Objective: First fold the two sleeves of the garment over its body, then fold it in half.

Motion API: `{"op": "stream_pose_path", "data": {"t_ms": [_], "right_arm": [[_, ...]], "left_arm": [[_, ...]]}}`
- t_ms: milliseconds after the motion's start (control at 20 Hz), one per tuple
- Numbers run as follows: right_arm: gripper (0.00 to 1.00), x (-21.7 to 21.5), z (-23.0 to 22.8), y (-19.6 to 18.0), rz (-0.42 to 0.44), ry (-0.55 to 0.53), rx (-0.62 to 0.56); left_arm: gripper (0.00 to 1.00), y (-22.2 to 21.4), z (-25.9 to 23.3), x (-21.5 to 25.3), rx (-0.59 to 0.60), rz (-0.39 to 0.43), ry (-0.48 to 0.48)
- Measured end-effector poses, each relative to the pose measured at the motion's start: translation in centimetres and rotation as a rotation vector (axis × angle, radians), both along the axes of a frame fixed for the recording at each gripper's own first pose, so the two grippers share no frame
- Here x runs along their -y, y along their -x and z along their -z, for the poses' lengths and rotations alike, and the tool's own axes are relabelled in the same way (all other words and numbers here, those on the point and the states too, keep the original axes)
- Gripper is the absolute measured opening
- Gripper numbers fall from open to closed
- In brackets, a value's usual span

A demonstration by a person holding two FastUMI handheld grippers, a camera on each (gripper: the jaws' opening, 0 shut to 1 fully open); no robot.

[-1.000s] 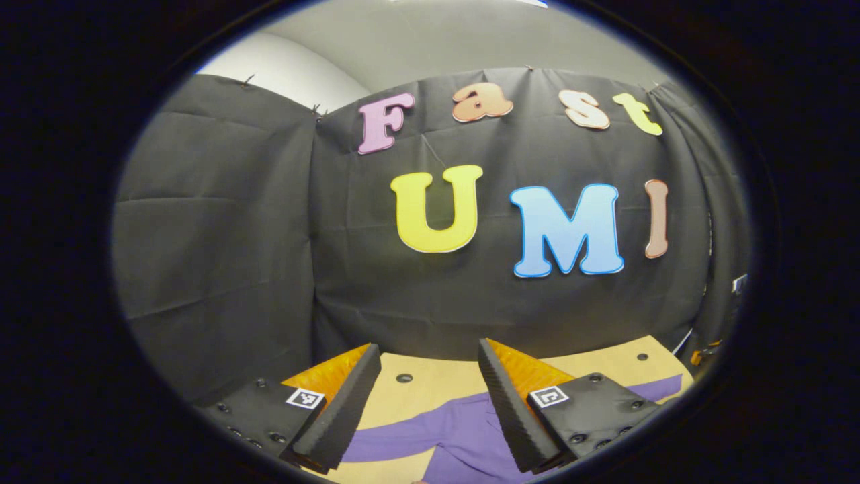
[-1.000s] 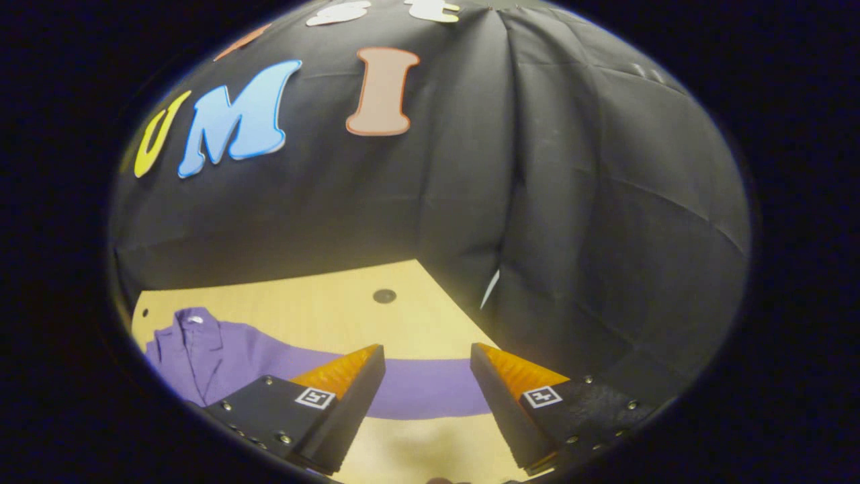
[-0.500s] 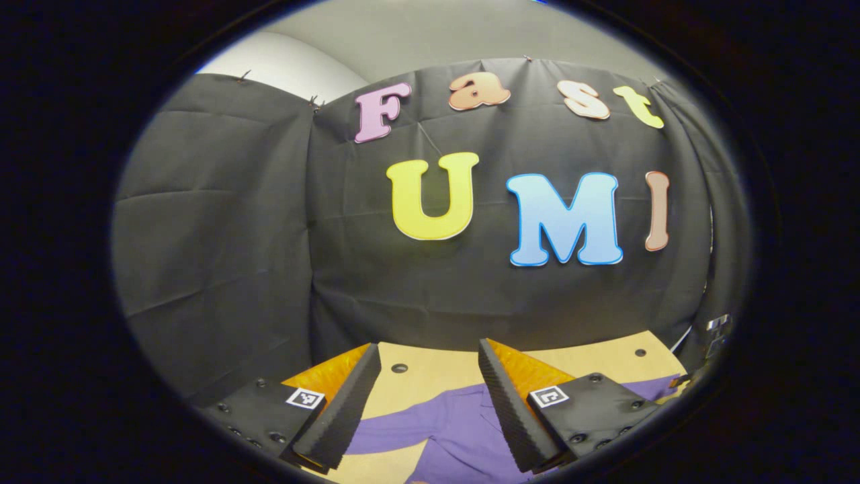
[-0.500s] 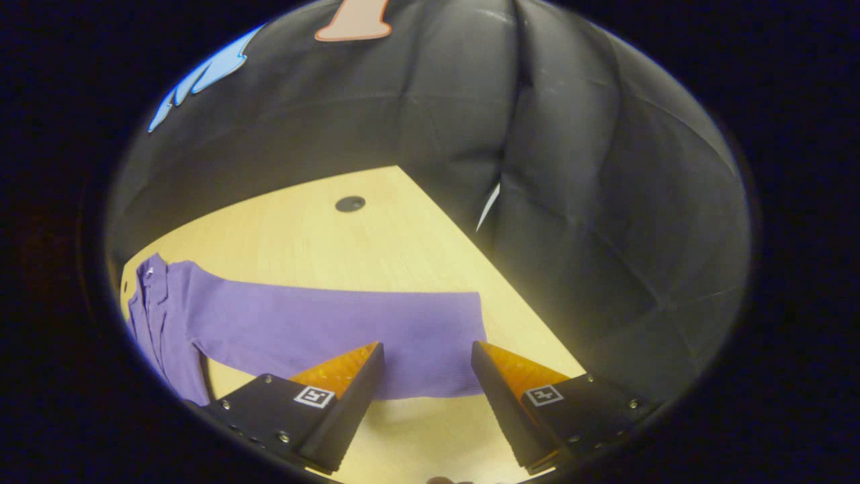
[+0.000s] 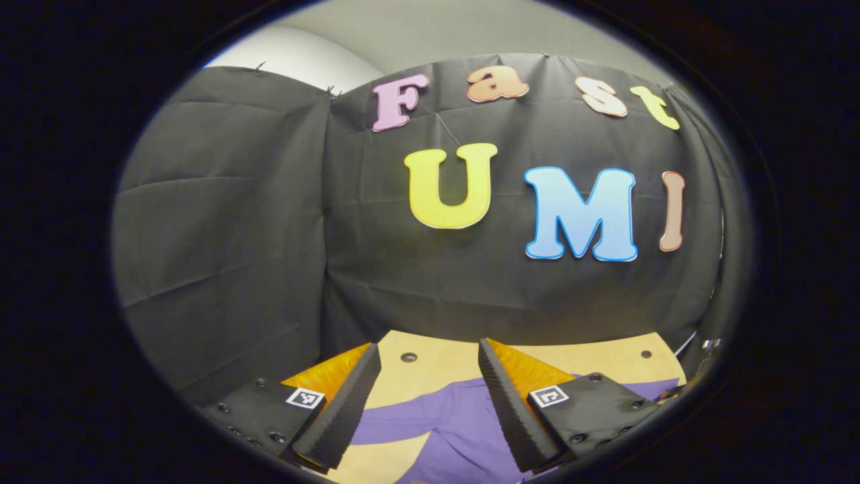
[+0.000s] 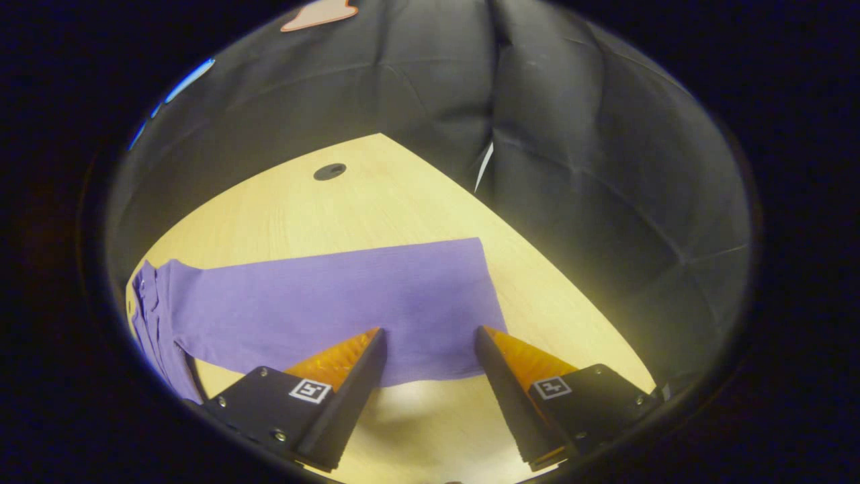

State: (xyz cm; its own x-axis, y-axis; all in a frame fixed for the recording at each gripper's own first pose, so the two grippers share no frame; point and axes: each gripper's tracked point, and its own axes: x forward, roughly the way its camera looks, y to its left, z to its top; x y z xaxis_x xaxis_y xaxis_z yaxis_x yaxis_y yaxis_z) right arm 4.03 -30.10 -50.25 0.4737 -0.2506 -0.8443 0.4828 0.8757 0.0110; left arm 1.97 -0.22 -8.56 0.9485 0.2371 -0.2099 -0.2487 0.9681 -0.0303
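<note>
A purple garment (image 5: 443, 427) lies flat on the light wooden table (image 5: 443, 366), one sleeve reaching left. In the left gripper view my left gripper (image 5: 430, 356) stands open above its upper part, nothing between the fingers. In the right gripper view the other sleeve (image 6: 349, 302) stretches flat across the table, its cuff end (image 6: 487, 296) at the right. My right gripper (image 6: 430, 336) is open, low over the sleeve near the cuff, its fingertips over the sleeve's near edge. The collar (image 6: 144, 296) shows at the far left.
Black cloth walls close the table at the back and right. Dark round holes (image 6: 329, 171) (image 5: 408, 357) mark the tabletop. The table's right edge (image 6: 571, 282) runs close beside the cuff. Bare wood lies beyond the sleeve.
My right gripper has tilted down and come closer to the sleeve, which now spans its fingers. The left gripper view has shifted only slightly.
</note>
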Motion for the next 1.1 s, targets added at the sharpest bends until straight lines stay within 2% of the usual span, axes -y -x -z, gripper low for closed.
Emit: {"op": "stream_pose_path", "data": {"t_ms": [250, 300, 350, 450, 600, 650, 900, 950, 1100], "right_arm": [[0.91, -0.7, 0.2, -0.5, -0.003, 0.008, 0.038], [0.77, -0.8, 0.3, -0.6, -0.012, 0.011, 0.027], [0.80, -1.2, 0.2, -1.1, -0.028, -0.013, 0.042], [0.51, -1.6, -0.2, -1.2, -0.015, -0.015, 0.024], [0.50, -2.0, 0.0, -1.5, 0.025, -0.069, 0.014], [0.10, -2.3, -1.2, -1.3, 0.054, -0.084, 0.018], [0.09, -2.1, -0.5, -1.9, 0.067, -0.121, -0.033], [0.01, -1.9, -0.6, -2.0, 0.067, -0.116, -0.034], [0.02, -2.2, -1.0, -2.0, 0.060, -0.098, -0.048]], "left_arm": [[0.92, 0.4, 0.0, 0.3, 0.004, 0.000, -0.005], [0.92, 0.5, -0.2, 0.2, 0.006, -0.001, -0.011], [0.92, 0.7, -0.3, 0.0, 0.008, -0.003, -0.014], [0.92, 1.1, -0.3, -0.2, 0.011, -0.008, -0.015], [0.92, 1.7, -0.2, -0.7, 0.012, -0.020, -0.013], [0.92, 2.0, -0.2, -0.9, 0.012, -0.025, -0.014], [0.92, 2.8, 0.0, -1.9, 0.004, -0.048, -0.013], [0.92, 2.9, 0.0, -2.0, 0.003, -0.050, -0.019], [0.92, 3.2, -0.3, -2.3, 0.008, -0.052, -0.029]]}}
